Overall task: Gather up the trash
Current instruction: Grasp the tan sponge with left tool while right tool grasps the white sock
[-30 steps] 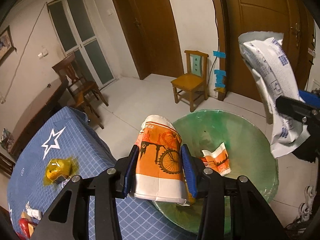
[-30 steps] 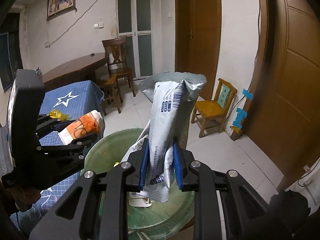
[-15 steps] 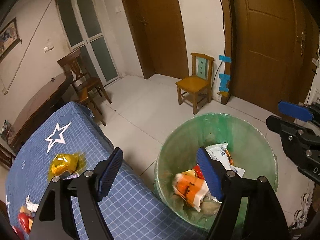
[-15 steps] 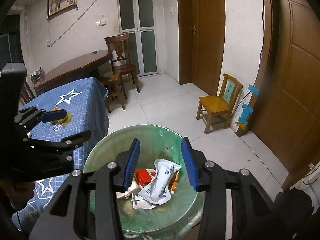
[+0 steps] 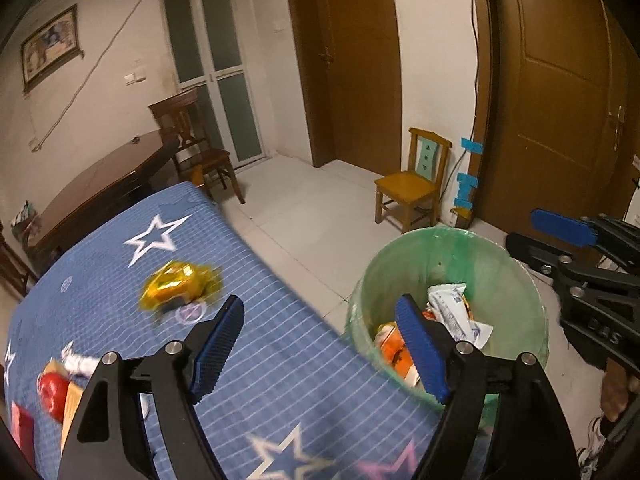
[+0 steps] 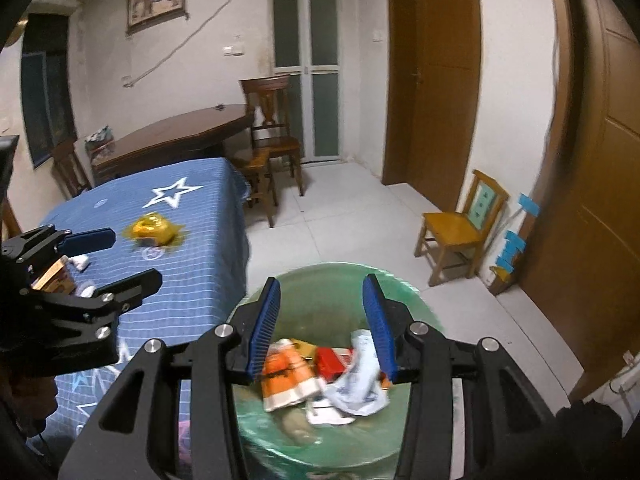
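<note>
Your left gripper (image 5: 320,344) is spread wide with nothing between its blue pads, poised over the near right edge of the counter (image 5: 280,360), its right finger overlapping the bin (image 5: 516,280). Your right gripper (image 6: 326,326) is also open and empty, held directly above the bin (image 6: 320,292). The bin, lined in green plastic, stands on the floor just right of the counter. Inside it lie an orange wrapper (image 6: 286,372), a white pouch (image 6: 358,384) and a red pack (image 6: 330,362), heaped together and touching. On the blue starred cloth, a yellow wrapper (image 5: 176,280) sits well to the left of the bin, blurred in both views. More scraps cluster at the counter's near left corner, among them a red item (image 5: 52,394).
</note>
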`<state>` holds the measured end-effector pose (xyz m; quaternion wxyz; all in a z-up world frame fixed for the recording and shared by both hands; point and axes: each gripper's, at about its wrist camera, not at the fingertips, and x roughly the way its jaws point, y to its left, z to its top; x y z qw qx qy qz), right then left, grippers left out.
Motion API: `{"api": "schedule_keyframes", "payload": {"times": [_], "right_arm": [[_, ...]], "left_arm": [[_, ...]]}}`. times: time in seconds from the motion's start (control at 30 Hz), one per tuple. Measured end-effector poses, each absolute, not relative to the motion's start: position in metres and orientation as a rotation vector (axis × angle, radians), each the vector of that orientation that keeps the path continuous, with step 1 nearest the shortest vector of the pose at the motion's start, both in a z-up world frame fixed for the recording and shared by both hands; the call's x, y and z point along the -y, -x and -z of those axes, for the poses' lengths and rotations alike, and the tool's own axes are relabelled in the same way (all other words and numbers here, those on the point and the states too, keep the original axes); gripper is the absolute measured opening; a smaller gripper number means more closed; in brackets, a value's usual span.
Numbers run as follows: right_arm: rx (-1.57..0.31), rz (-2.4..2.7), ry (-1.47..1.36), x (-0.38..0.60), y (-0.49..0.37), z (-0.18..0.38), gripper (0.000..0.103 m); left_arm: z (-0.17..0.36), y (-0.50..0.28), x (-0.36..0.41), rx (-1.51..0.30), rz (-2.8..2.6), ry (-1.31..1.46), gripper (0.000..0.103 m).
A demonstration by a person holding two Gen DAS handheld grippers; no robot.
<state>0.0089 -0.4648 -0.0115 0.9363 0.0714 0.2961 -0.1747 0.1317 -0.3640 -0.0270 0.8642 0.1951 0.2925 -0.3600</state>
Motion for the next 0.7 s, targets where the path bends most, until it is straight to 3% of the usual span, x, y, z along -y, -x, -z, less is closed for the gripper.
{"api": "schedule_keyframes", "payload": {"times": [0.37,0.7], "right_arm": [[-0.657,0.105,-0.083,0.385,-0.080,0.019,0.041],[-0.744,-0.338,0.080,0.275,-0.203,0.018,0.041]], "left_arm": [[0.001,-0.151,0.206,-0.598,0.636,-0.277,0.081],[-0.019,-0.285,0.006,-0.715,0.358,-0.088,0.082]]}}
